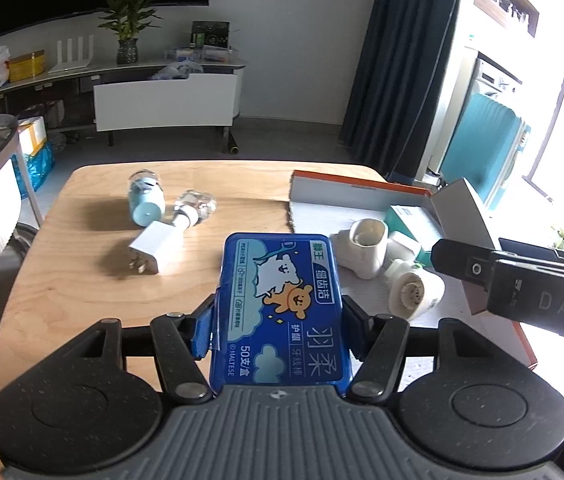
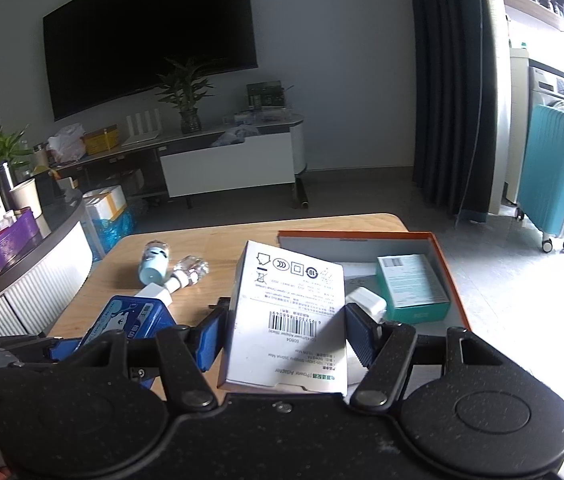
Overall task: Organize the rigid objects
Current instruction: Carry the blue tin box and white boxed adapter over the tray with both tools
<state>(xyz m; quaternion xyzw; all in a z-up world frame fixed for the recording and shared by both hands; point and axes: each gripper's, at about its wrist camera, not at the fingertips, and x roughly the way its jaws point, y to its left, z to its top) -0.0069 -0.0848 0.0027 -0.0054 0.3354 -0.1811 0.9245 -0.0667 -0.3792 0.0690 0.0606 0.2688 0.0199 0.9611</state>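
Note:
My left gripper (image 1: 280, 320) is shut on a blue floss-pick box (image 1: 282, 280), held above the wooden table (image 1: 82, 272); the box also shows in the right wrist view (image 2: 130, 320). My right gripper (image 2: 286, 330) is shut on a white power adapter box (image 2: 290, 312), held over the near left part of the orange-rimmed tray (image 2: 442, 248); the adapter box also shows in the left wrist view (image 1: 462, 216). In the tray lie a teal box (image 2: 414, 288), a white pipe fitting (image 1: 362, 248) and a white bulb-like part (image 1: 414, 292). On the table lie a white charger plug (image 1: 154, 248), a light blue bottle (image 1: 146, 200) and a clear bulb (image 1: 194, 208).
A TV cabinet (image 1: 162, 96) with a plant stands across the floor. A teal suitcase (image 2: 558, 176) stands at the right by the dark curtain. A counter (image 2: 22, 248) with purple boxes is at the left of the table.

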